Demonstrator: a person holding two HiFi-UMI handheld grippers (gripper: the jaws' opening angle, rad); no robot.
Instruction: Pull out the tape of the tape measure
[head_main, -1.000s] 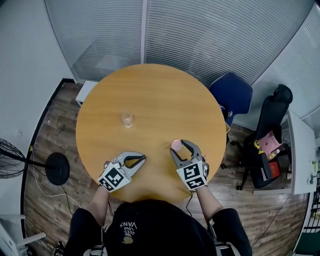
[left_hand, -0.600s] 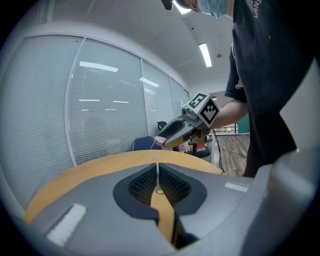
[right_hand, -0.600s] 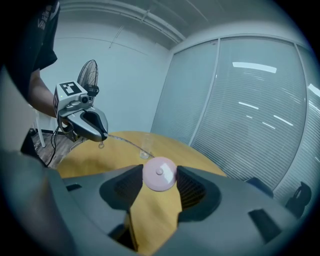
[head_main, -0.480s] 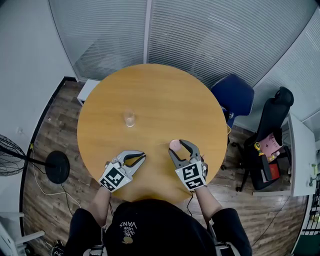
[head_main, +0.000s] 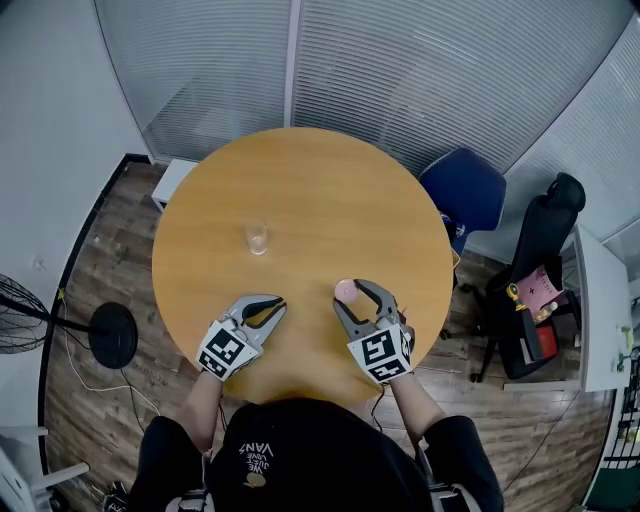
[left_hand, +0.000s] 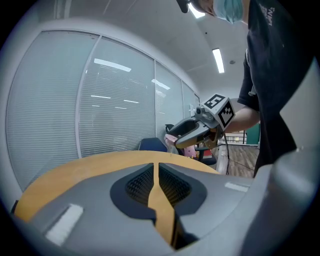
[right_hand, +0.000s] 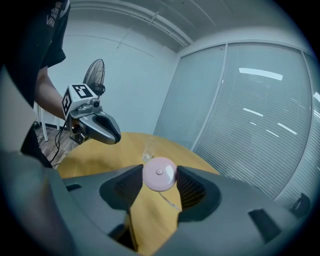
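A small round pink tape measure (head_main: 346, 290) sits between the tips of my right gripper (head_main: 350, 293), just above the round wooden table (head_main: 300, 190). In the right gripper view the pink case (right_hand: 159, 173) is pinched between both pads, and a short thin strip of tape (right_hand: 169, 199) trails from its underside. My left gripper (head_main: 279, 301) hovers to the left of it over the table's near part, jaws shut with nothing in them. In the left gripper view the left gripper (left_hand: 156, 167) shows only a sliver of table between its closed fingers, and the right gripper (left_hand: 187, 134) is ahead on the right.
A small clear glass (head_main: 257, 238) stands on the table's left half, also seen as a glass (right_hand: 148, 151) in the right gripper view. A blue chair (head_main: 465, 190) and a black office chair (head_main: 540, 260) stand right of the table. A floor fan (head_main: 20, 320) is at far left.
Both grippers have shifted slightly: the left one up and a little left, the right one a little left with the tape measure still in it.
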